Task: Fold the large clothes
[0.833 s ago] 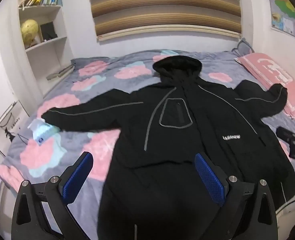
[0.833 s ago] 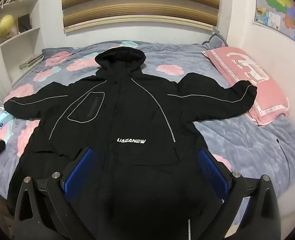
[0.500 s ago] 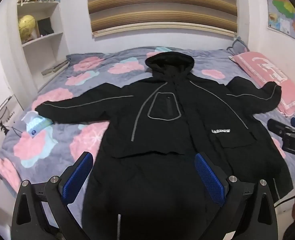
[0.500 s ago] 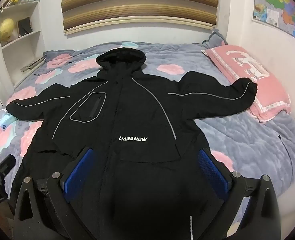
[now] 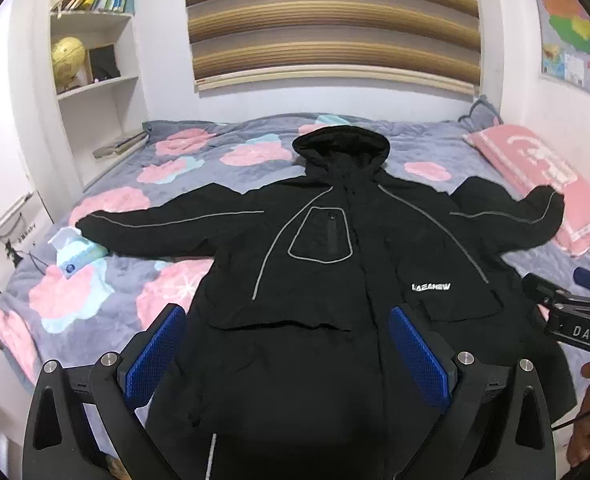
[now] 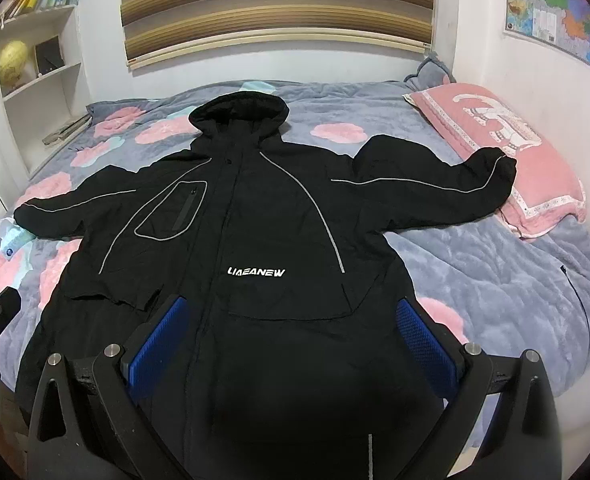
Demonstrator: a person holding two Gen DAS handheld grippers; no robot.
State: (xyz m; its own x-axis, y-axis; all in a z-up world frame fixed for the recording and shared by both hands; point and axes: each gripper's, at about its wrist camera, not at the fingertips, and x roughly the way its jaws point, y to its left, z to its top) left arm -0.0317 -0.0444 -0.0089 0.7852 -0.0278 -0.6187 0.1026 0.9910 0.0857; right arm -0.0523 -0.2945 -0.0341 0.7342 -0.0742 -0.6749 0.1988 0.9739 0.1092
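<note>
A large black hooded jacket [image 5: 335, 264] with grey piping and white lettering lies face up on the bed, both sleeves spread wide; it also shows in the right wrist view [image 6: 255, 240]. Its right sleeve cuff [image 6: 499, 168] rests on a pink pillow [image 6: 507, 152]. My left gripper [image 5: 287, 356] is open and empty, held above the jacket's lower hem. My right gripper [image 6: 291, 344] is open and empty, also above the lower hem. The right gripper shows at the right edge of the left wrist view [image 5: 571, 312].
The bed has a grey quilt with pink flowers [image 5: 107, 292]. A small blue and white packet [image 5: 75, 252] lies by the left sleeve cuff. White shelves with a globe [image 5: 69, 56] stand at the left. A wall with a map [image 6: 567, 12] is at the right.
Both grippers have pulled back and risen a little, so more of the jacket and bed shows. The jacket has not moved. Both grippers stay open.
</note>
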